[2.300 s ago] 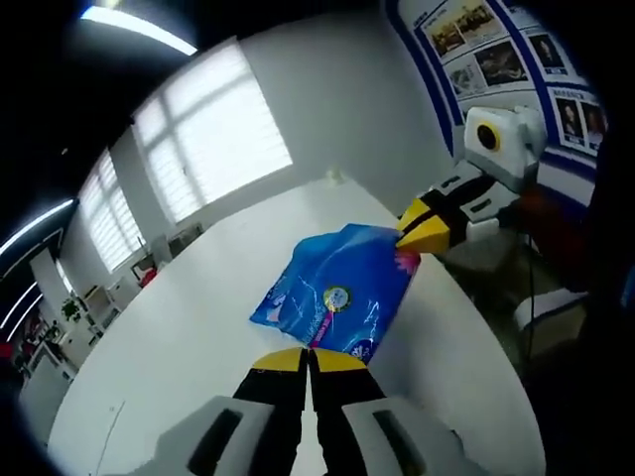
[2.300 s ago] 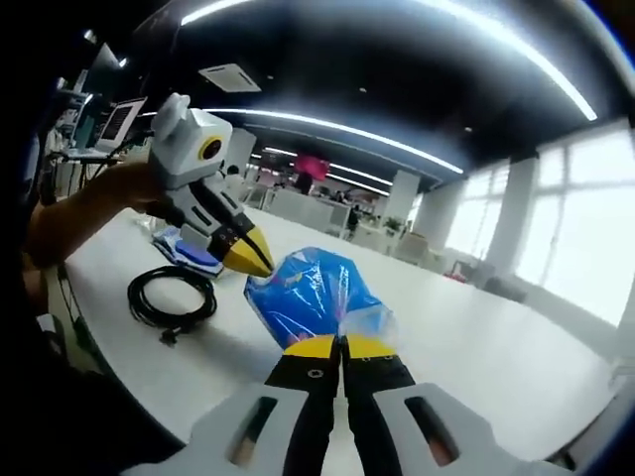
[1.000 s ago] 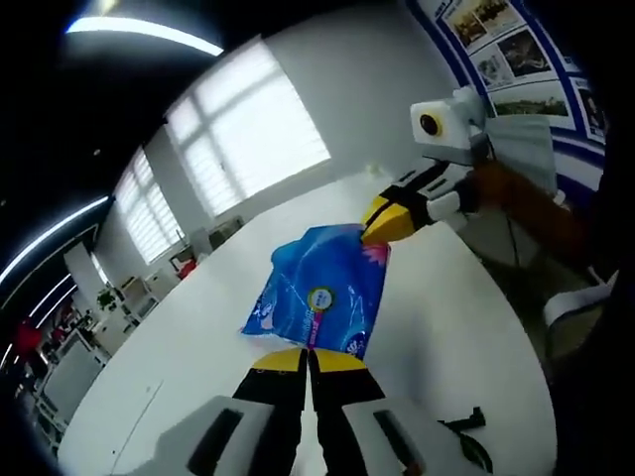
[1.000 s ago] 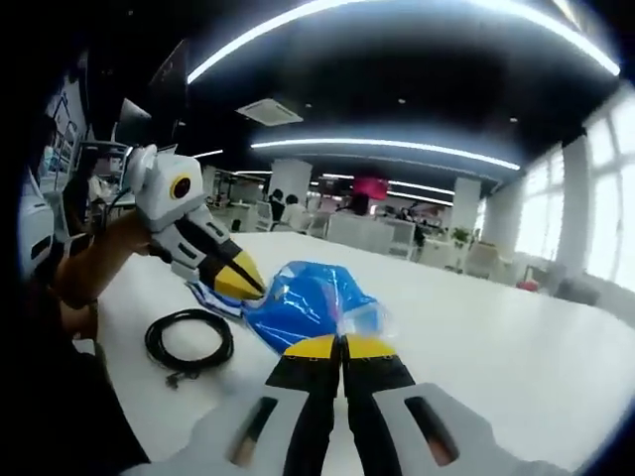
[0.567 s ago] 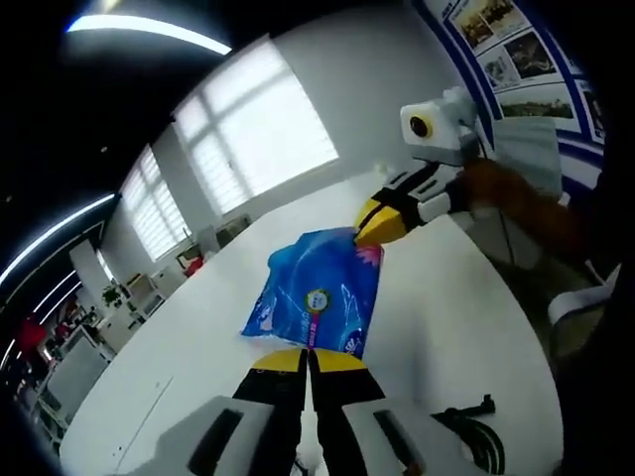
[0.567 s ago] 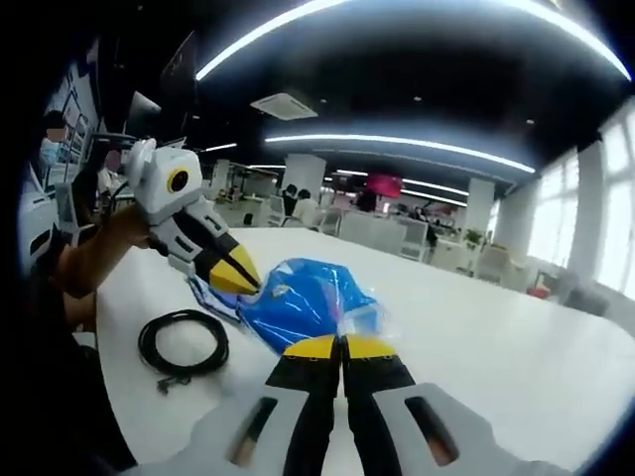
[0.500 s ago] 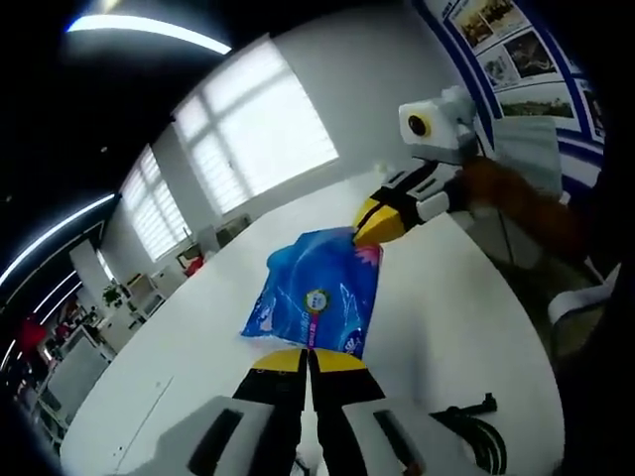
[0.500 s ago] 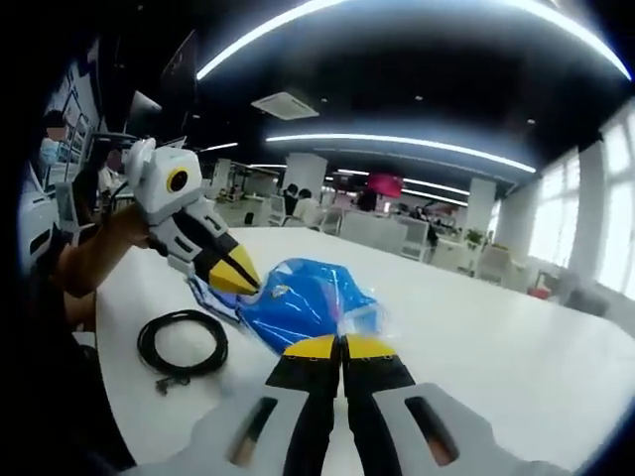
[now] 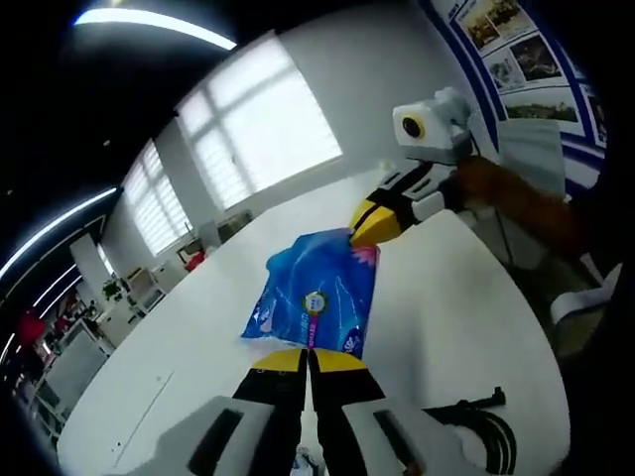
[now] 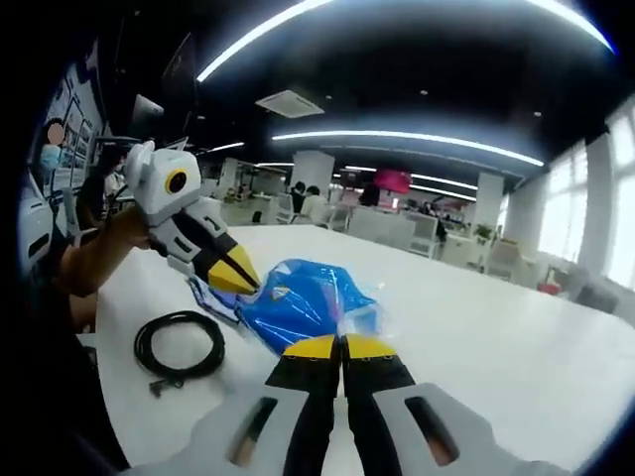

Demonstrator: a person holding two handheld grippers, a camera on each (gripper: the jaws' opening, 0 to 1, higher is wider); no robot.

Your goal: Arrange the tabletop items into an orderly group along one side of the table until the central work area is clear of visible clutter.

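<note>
A blue plastic bag (image 9: pixel 316 296) with a round label hangs stretched between both grippers above the white table (image 9: pixel 451 297). In the left gripper view my left gripper (image 9: pixel 310 355) is shut on the bag's near edge, and the right gripper (image 9: pixel 369 222) comes in from the right, shut on the far corner. In the right gripper view my right gripper (image 10: pixel 342 347) pinches a crinkled clear edge of the bag (image 10: pixel 298 302), while the left gripper (image 10: pixel 236 279), held by a person's hand, bites the opposite side.
A coiled black cable (image 10: pixel 180 346) lies on the table (image 10: pixel 496 337) near the person's side; the cable (image 9: pixel 474 421) sits at lower right. A flat blue-and-white packet (image 10: pixel 204 294) lies under the left gripper. Posters hang on the wall (image 9: pixel 516 50).
Both grippers keep their hold on the bag. The cameras have drifted a little, so more of the black cable shows in the left gripper view.
</note>
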